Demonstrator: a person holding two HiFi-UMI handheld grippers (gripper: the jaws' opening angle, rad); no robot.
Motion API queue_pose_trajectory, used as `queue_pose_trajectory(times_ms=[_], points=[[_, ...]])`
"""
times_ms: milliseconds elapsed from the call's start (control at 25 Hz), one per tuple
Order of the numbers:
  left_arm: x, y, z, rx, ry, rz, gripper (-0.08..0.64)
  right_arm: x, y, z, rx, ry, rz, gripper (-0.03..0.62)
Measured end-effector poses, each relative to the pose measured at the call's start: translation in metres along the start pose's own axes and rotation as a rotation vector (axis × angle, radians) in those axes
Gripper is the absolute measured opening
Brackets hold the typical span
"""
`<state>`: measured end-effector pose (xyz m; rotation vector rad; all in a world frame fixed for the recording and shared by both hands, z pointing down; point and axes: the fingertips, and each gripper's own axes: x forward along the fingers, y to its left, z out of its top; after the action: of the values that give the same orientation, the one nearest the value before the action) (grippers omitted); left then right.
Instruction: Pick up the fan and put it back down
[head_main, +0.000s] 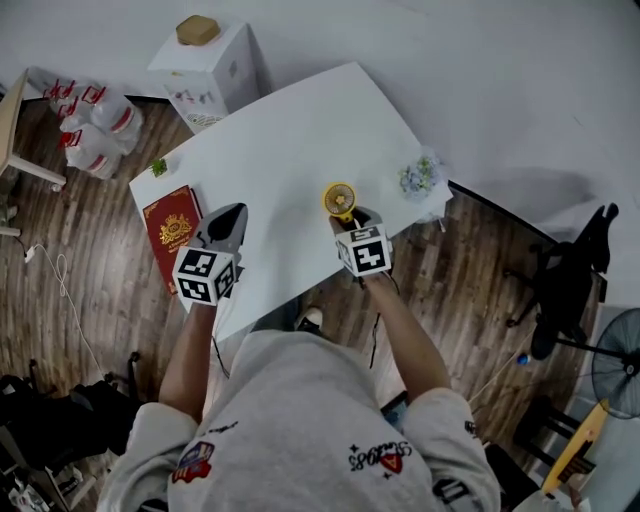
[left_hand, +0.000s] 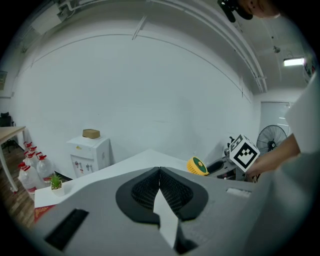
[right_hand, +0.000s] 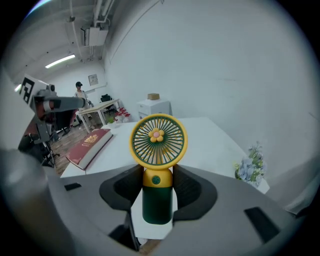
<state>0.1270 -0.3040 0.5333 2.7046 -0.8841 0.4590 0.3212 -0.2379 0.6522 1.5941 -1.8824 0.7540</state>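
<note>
A small hand fan (head_main: 339, 197) with a yellow round grille and a dark green handle is held above the white table (head_main: 300, 130). My right gripper (head_main: 351, 216) is shut on it. In the right gripper view the fan (right_hand: 158, 141) stands upright, its handle pinched between the two dark pads, with the right gripper (right_hand: 158, 192) around the handle. My left gripper (head_main: 231, 216) hovers over the table's left part, jaws together and nothing between them. From the left gripper (left_hand: 160, 172) view, the fan (left_hand: 197, 165) shows off to the right.
A red book (head_main: 171, 227) lies at the table's left edge, with a tiny potted plant (head_main: 158, 167) beyond it. A bunch of pale flowers (head_main: 420, 177) sits at the right corner. A white dispenser (head_main: 207, 62) and water bottles (head_main: 95, 125) stand behind, and a floor fan (head_main: 615, 360) at far right.
</note>
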Motion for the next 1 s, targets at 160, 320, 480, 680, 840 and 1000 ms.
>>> queue_pose_trajectory(times_ms=[160,320,480,680,840,1000], points=[[-0.004,-0.019,0.015,0.030,-0.029,-0.010,0.005,-0.040,-0.009,0.032,-0.009,-0.118,-0.023,0.184],[-0.011,-0.033,0.033,0.054,-0.070,-0.013,0.005,-0.086,-0.017,0.065,-0.003,-0.232,-0.043,0.184],[-0.023,-0.050,0.054,0.046,-0.125,-0.022,0.005,-0.138,-0.016,0.089,-0.047,-0.340,-0.075,0.184],[-0.033,-0.068,0.066,0.056,-0.166,-0.030,0.005,-0.178,0.003,0.100,-0.095,-0.411,-0.065,0.184],[-0.034,-0.078,0.062,0.057,-0.166,-0.042,0.003,-0.182,0.002,0.084,-0.100,-0.391,-0.076,0.184],[-0.025,-0.084,0.061,0.059,-0.160,-0.063,0.003,-0.182,-0.006,0.076,-0.089,-0.382,-0.082,0.184]])
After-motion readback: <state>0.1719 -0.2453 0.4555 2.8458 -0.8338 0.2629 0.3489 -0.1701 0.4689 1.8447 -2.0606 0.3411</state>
